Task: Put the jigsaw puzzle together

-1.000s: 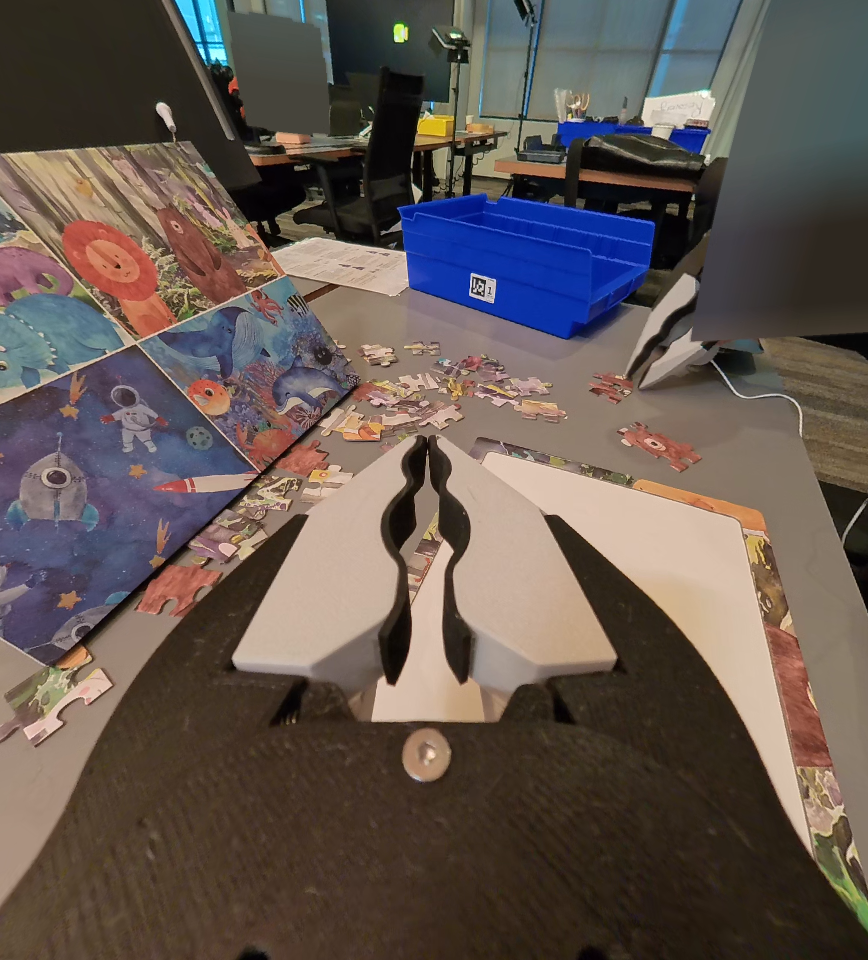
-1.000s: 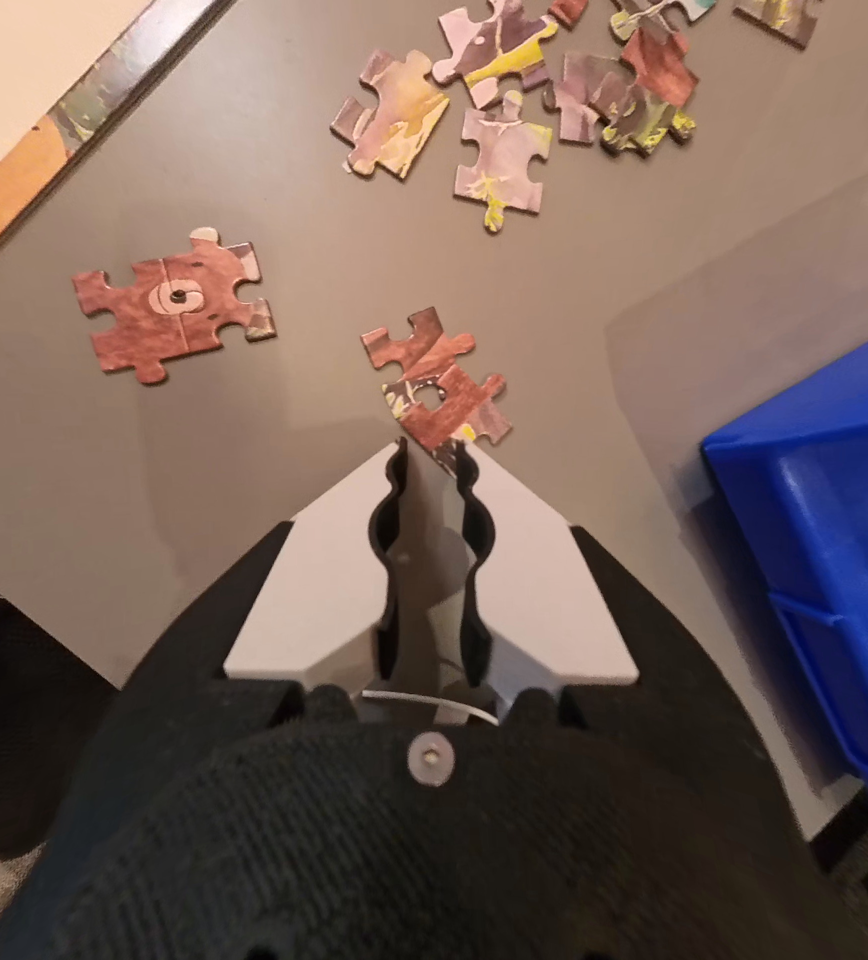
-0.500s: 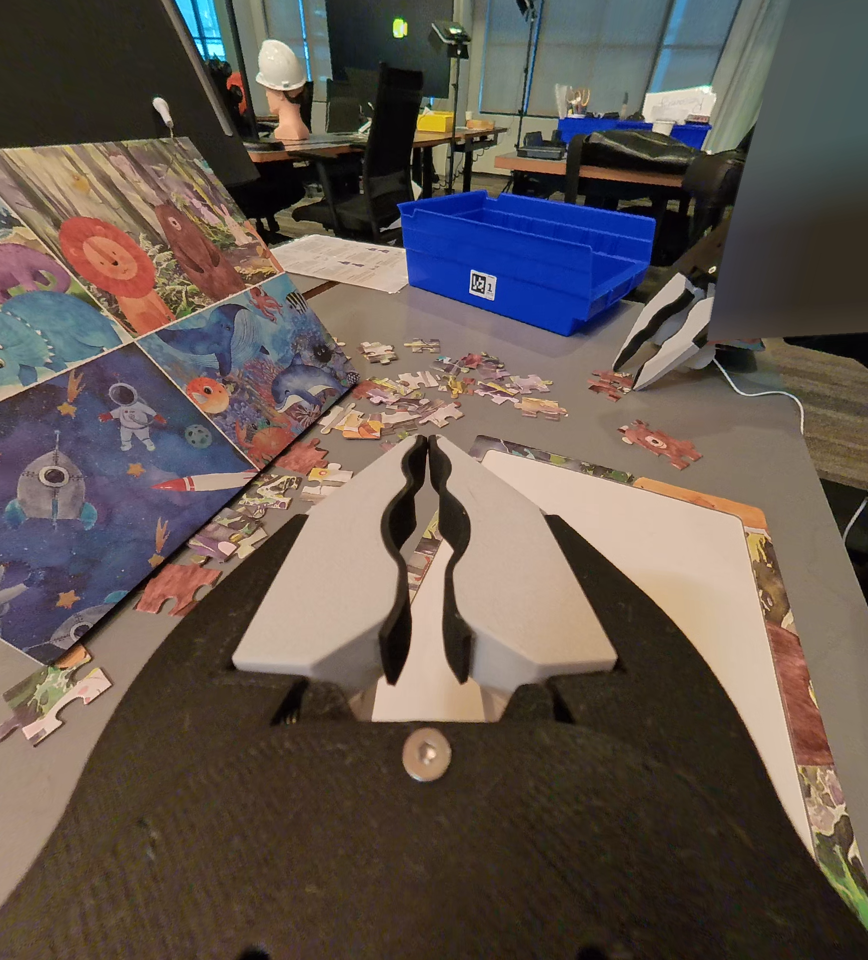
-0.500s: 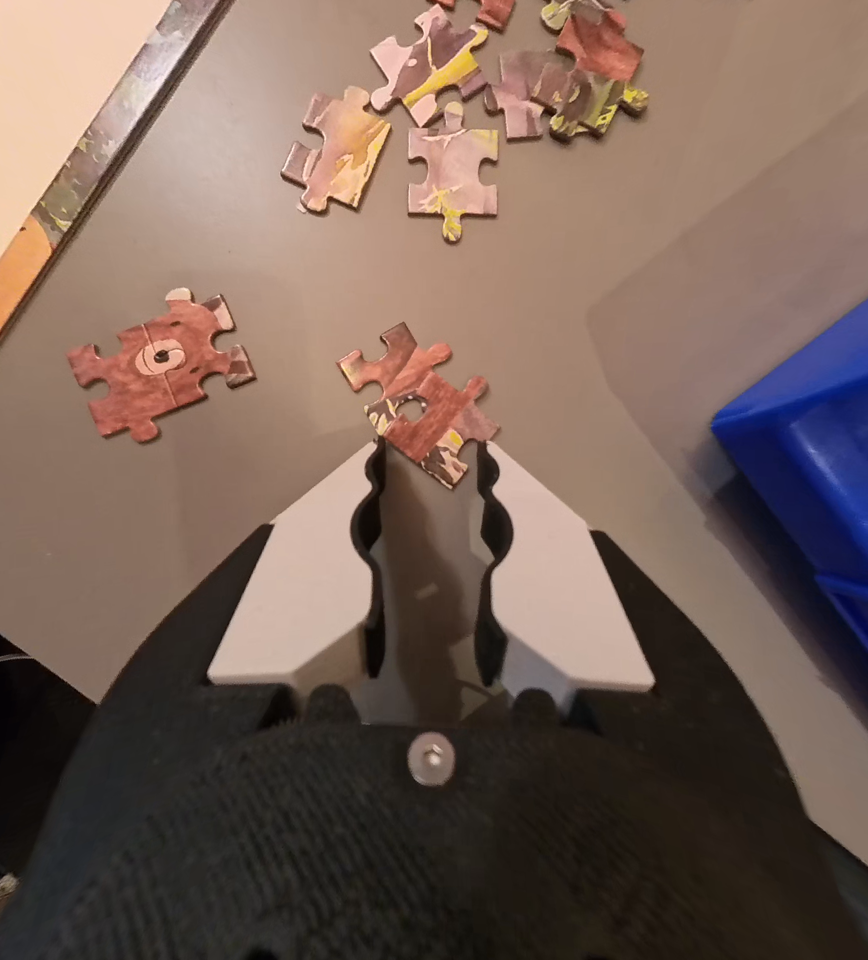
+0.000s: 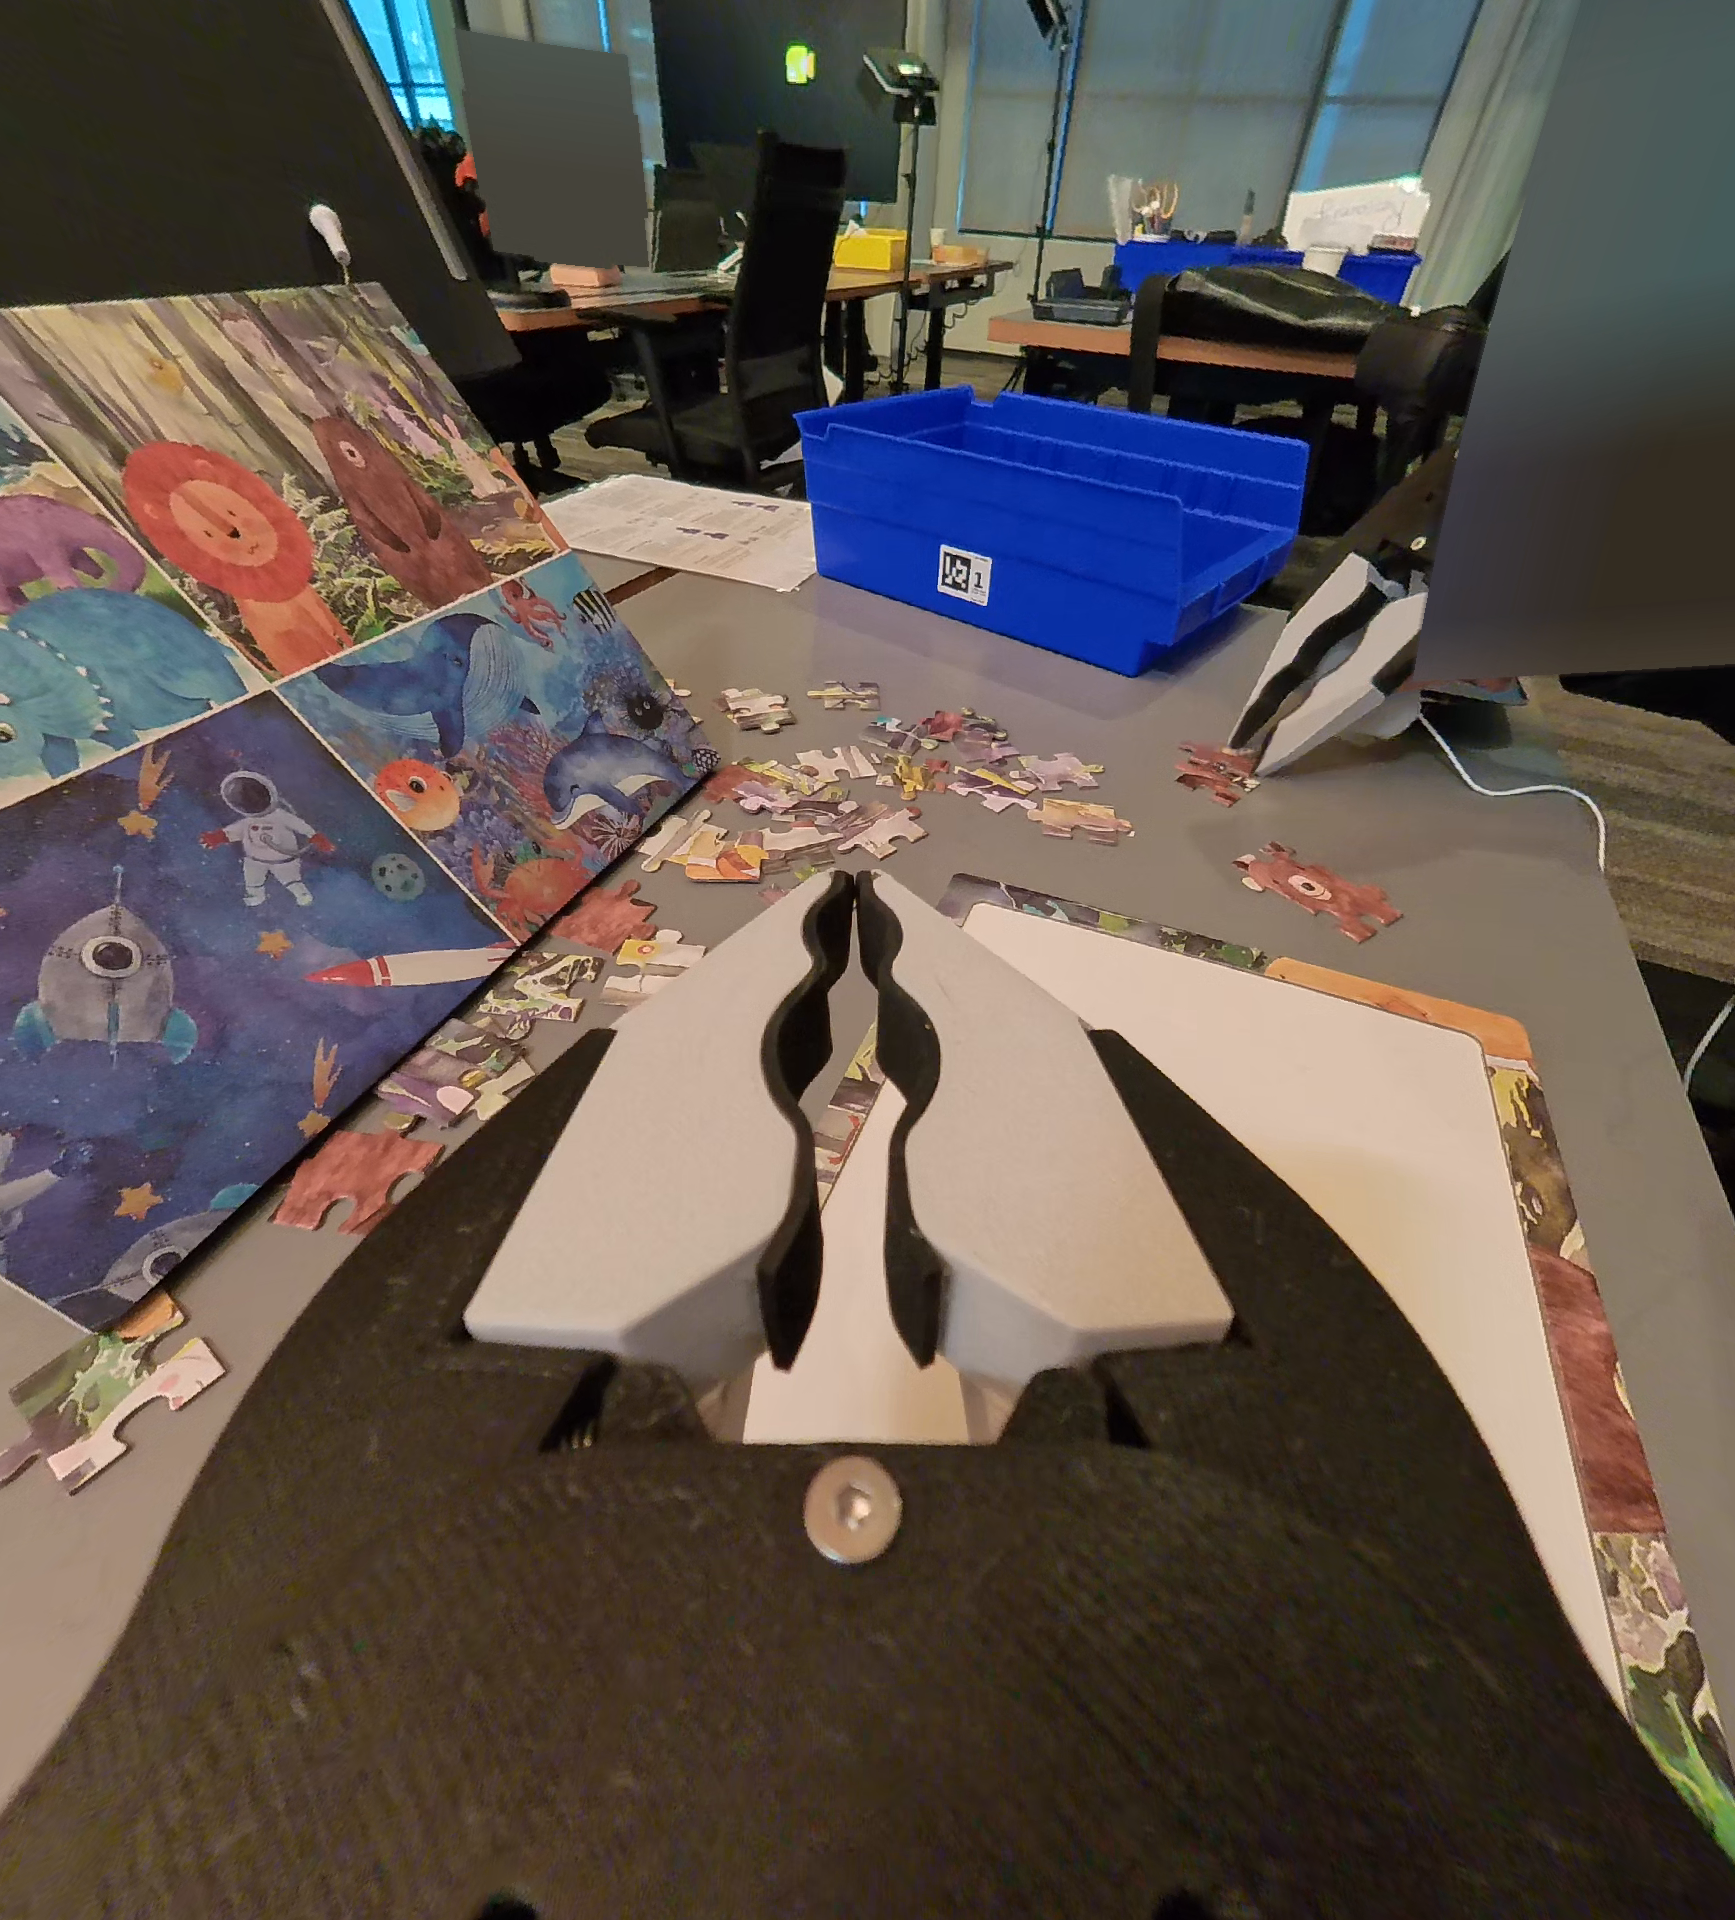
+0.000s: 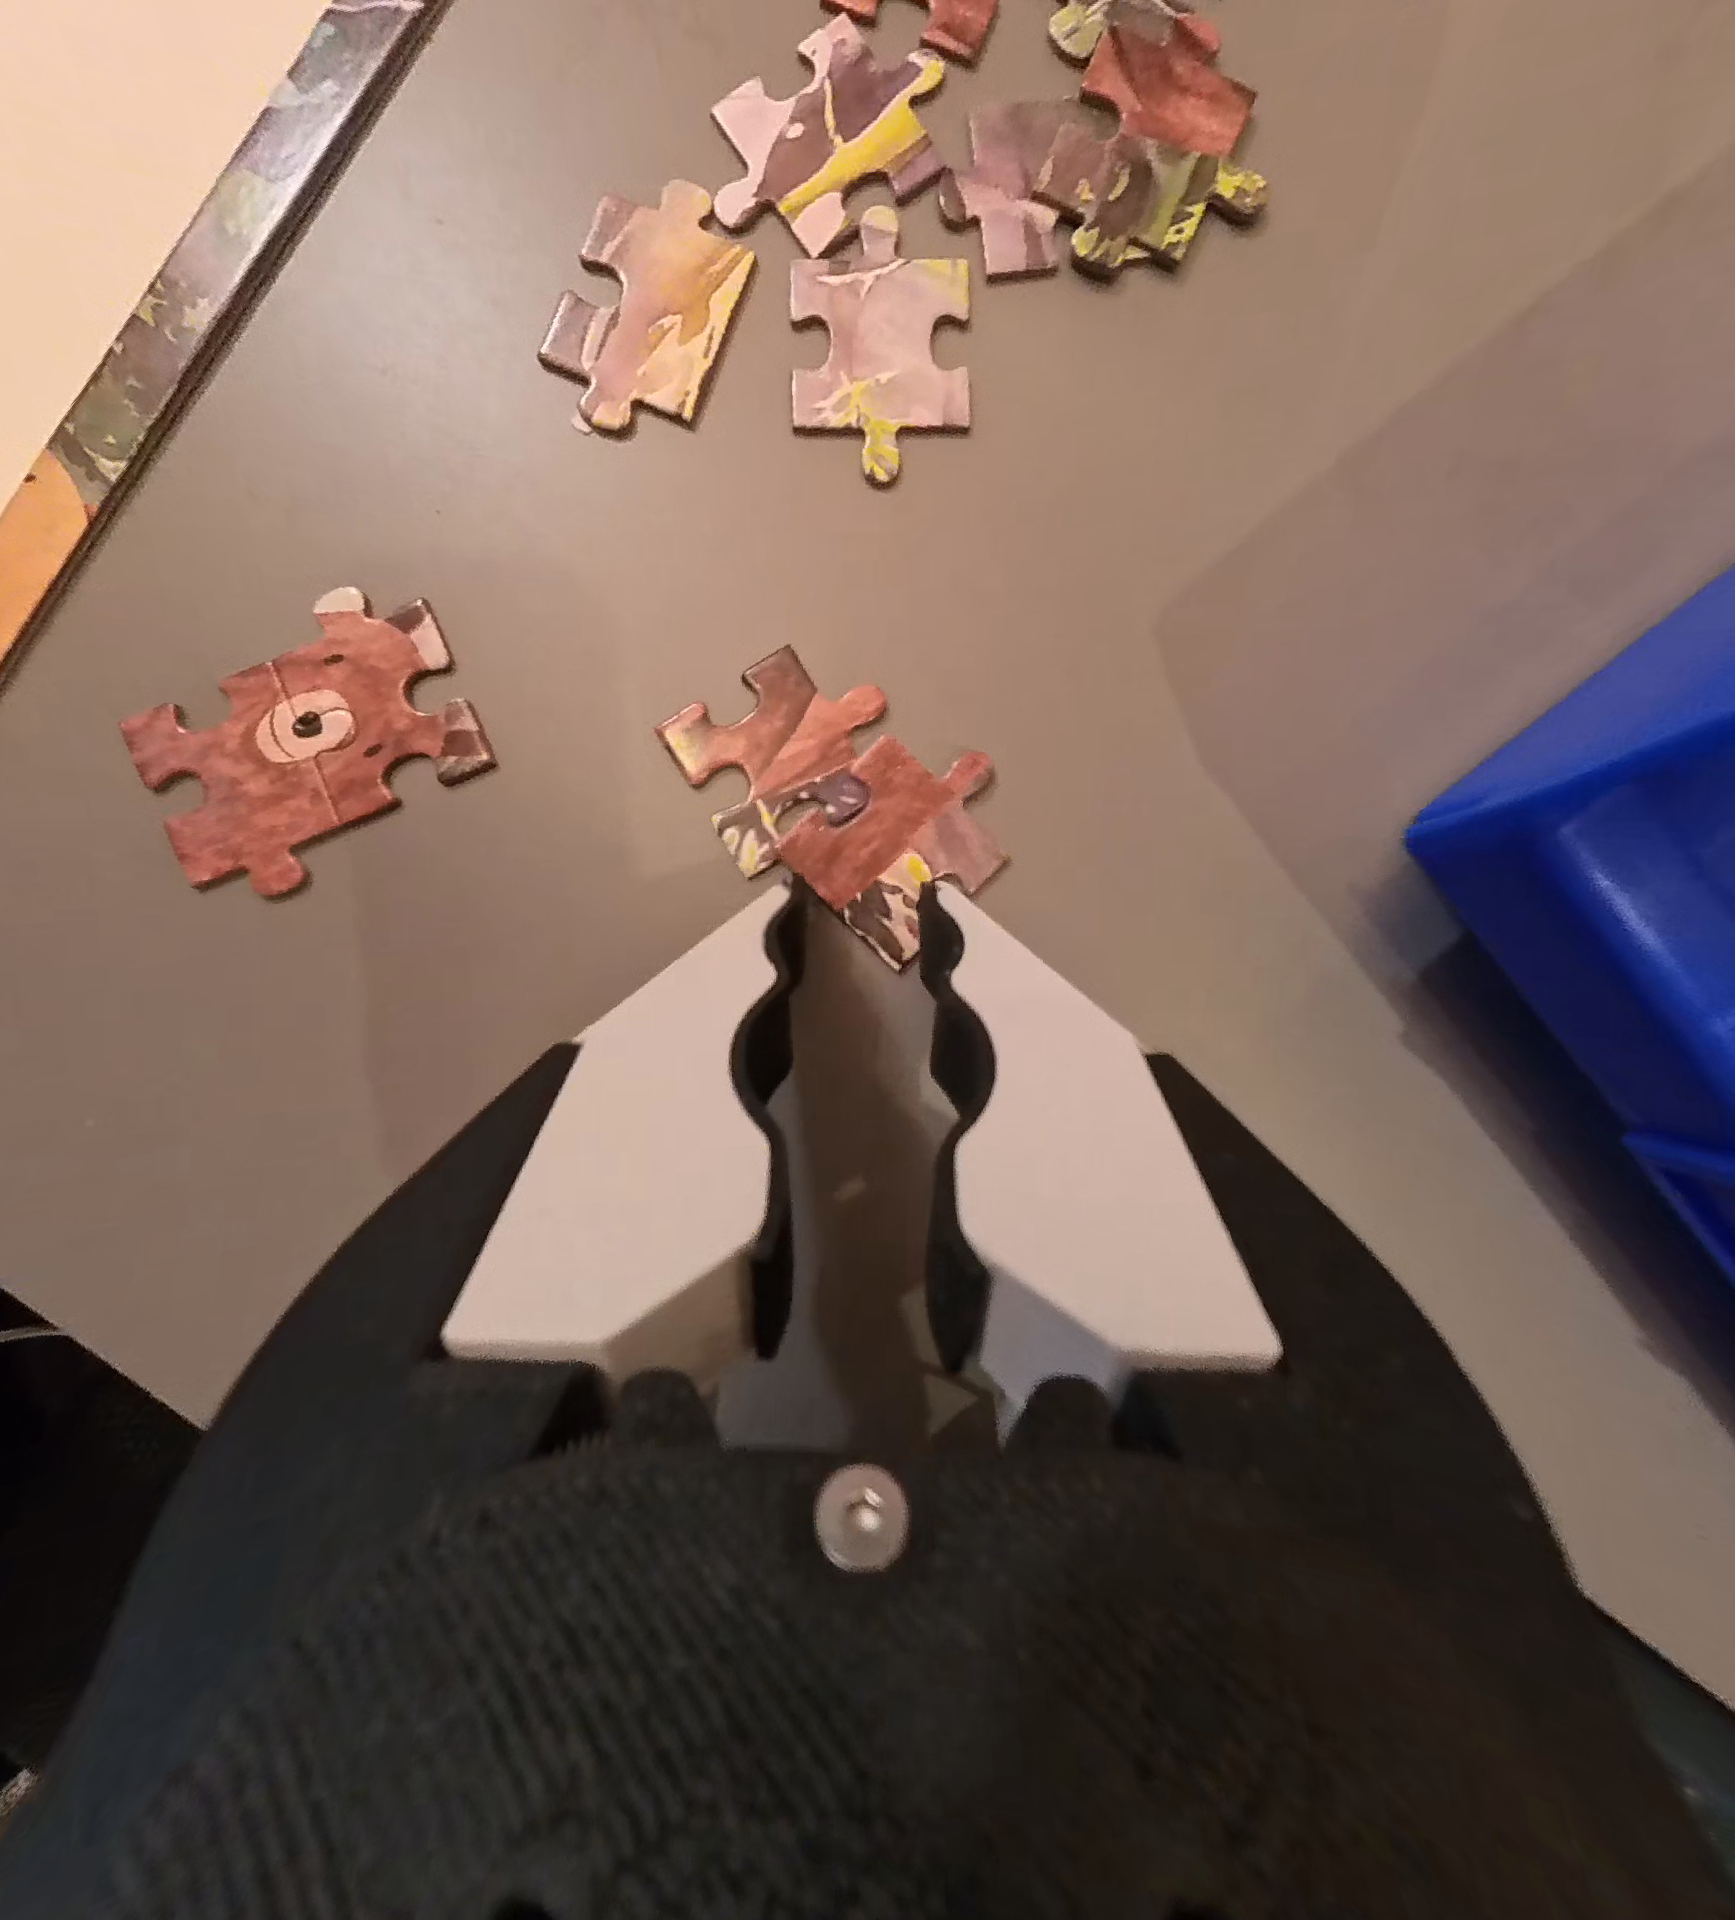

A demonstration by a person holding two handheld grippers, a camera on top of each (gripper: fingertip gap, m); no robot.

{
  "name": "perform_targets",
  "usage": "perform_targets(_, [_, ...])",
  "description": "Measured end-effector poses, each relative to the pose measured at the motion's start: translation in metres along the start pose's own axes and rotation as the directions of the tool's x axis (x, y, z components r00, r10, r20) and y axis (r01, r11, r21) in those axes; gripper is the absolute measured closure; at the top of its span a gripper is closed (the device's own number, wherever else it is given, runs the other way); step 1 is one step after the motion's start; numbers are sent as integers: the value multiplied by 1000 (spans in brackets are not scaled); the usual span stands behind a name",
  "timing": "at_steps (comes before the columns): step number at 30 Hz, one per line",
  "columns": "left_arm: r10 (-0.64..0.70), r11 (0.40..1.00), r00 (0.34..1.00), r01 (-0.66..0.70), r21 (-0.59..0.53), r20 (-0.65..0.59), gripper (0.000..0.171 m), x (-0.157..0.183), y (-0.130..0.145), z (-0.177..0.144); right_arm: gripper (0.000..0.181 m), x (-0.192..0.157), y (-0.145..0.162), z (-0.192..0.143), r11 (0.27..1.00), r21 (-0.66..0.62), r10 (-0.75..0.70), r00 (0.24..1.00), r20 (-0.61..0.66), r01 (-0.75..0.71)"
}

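Observation:
My right gripper is open, tips down at the table, straddling a corner of a brown puzzle piece that lies over a second brown piece. It also shows in the left wrist view at the far right. A joined bear-face pair lies to the left. The puzzle tray has a white inside and a printed border. My left gripper is shut and empty above the tray's near-left corner. Several loose pieces lie beyond the tray.
A blue bin stands at the back of the grey table and shows close on the right in the right wrist view. A leaning picture board stands at left, with pieces along its foot. The table edge and a white cable are at right. About 35 centimetres separates my left fingertips from my right.
My right gripper has opened wider and moved down and forward, so the brown piece's corner now sits between its tips. The left gripper has not moved.

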State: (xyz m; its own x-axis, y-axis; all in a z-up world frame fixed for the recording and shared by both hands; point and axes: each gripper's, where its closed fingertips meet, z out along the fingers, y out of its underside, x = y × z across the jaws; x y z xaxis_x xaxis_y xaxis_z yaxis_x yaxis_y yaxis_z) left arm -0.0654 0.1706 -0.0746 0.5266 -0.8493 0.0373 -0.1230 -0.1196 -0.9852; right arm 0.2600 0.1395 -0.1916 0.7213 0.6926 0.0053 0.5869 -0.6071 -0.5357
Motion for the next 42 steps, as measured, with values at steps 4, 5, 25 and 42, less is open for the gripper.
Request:
perform_targets(4, [-1,1000,1000,1,-1,-1,171,0,0,0,165,6,-3,1,1000,6,7,1000,-30,-7])
perform_targets(5, [-1,1000,1000,1,-1,-1,171,0,0,0,166,8,-4,2,1000,6,5,999,-42,-5])
perform_targets(25, [-10,1000,1000,10,-3,-6,171,-1,2,1,164,28,-62,-7,976,165,-111,974,-197,145])
perform_targets(42, [0,1000,1000,0,8,-7,171,0,-2,-4,142,55,-143,45,890,406,242,970,-31,-209])
